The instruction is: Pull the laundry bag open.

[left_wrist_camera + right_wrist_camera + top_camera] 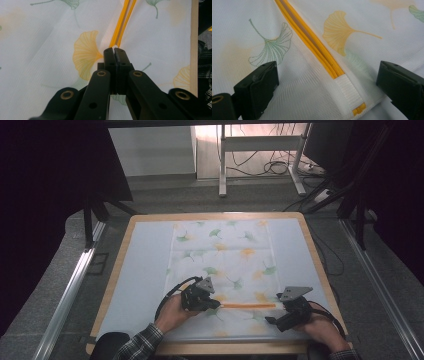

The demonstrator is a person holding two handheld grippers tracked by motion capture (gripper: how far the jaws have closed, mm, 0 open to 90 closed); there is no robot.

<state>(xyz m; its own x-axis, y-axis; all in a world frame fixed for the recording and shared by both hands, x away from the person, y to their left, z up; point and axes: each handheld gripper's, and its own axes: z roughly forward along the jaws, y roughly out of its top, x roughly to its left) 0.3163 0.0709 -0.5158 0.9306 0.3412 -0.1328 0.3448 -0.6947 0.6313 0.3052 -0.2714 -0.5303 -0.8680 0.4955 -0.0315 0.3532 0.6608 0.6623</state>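
A white mesh bag (pixel 220 260) printed with green and yellow ginkgo leaves lies flat on the table. Its orange zipper (pixel 247 306) runs left to right near the front edge. My left gripper (pixel 218 305) is at the zipper's left end. In the left gripper view its jaws (pixel 114 51) are pressed together where the two zipper tapes (pixel 122 22) meet, pinching the pull, which is hidden between them. My right gripper (pixel 275 309) is at the zipper's right end. It is open (pixel 328 72), its jaws straddling the zipper (pixel 312 42) and the white end tab (pixel 350 95).
A pale blue mat (pixel 145 270) covers the wooden table (pixel 116 270) under the bag. Metal rails (pixel 70 290) run along both sides of the table. A desk frame and cables (pixel 270 167) stand on the floor behind.
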